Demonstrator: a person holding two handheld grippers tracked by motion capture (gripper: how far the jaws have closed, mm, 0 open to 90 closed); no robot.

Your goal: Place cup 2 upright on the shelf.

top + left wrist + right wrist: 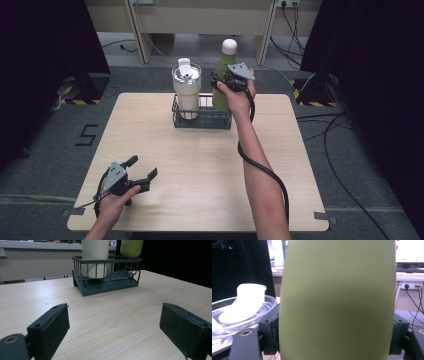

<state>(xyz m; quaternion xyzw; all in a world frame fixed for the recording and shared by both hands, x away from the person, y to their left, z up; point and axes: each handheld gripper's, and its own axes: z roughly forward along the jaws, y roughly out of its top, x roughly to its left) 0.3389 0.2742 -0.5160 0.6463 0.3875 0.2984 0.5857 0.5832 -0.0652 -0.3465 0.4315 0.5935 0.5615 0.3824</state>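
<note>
High view: right gripper pinches the green bottle above the wire rack; a slipping grip could topple the tumbler.

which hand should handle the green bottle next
Right. The right gripper is already shut on the bottle at the rack, while the left gripper sits open at the table's near edge, far from it.

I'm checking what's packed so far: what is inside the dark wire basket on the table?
The wire basket holds a cream tumbler with a clear lid on its left, and a green bottle gripped by the right tongs. The bottle's base is hidden behind the hand.
</note>
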